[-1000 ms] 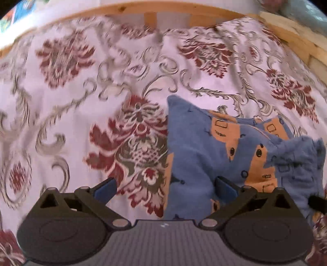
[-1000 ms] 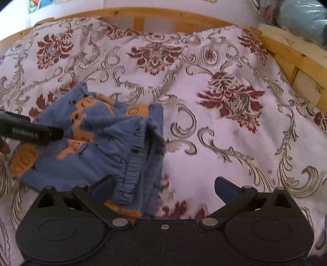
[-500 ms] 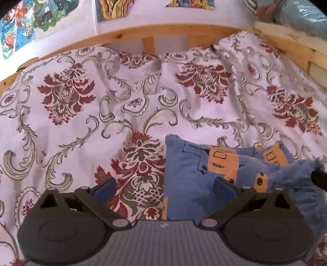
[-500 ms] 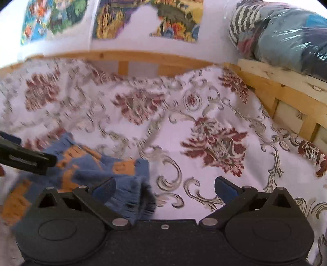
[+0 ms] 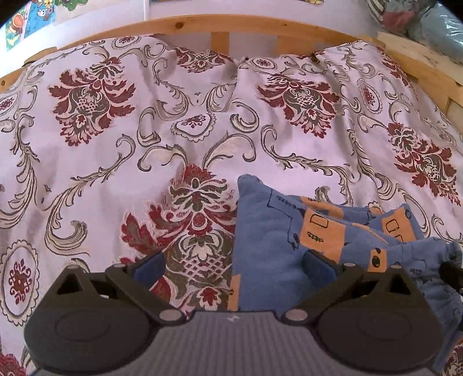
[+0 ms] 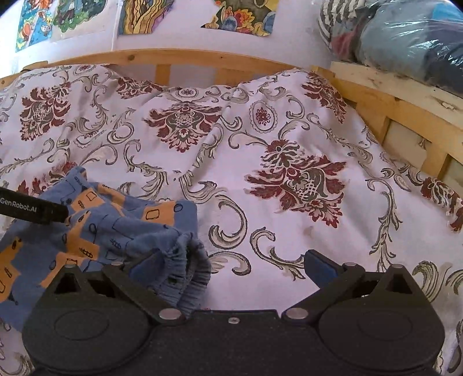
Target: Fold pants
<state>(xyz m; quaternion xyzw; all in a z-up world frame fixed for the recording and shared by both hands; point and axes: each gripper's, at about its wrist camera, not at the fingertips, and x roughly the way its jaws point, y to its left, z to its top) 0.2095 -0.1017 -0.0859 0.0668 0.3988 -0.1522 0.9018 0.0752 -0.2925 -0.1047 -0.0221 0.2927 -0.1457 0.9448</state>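
The blue pants [image 5: 272,245] with orange patches lie in a folded bundle on the patterned bedspread [image 5: 115,144]. In the left wrist view they fill the lower right, and my left gripper [image 5: 233,264] hovers open over their left edge, holding nothing. In the right wrist view the pants [image 6: 115,228] sit at the lower left with the gathered waistband [image 6: 185,260] bunched toward me. My right gripper [image 6: 231,266] is open beside that waistband, its left finger [image 6: 144,267] just over the cloth. The left gripper's black finger [image 6: 31,208] shows over the pants' far-left side.
A wooden bed rail [image 6: 173,57] runs along the far edge and down the right side [image 6: 405,110]. Plastic-wrapped bundles [image 6: 405,37] rest on the right ledge. Posters [image 6: 144,14] hang on the white wall. Bare bedspread [image 6: 289,173] stretches to the right of the pants.
Both grippers have drawn back and tilted up from the pants, so the wall and rail came into view. Both stayed open and the pants stayed put.
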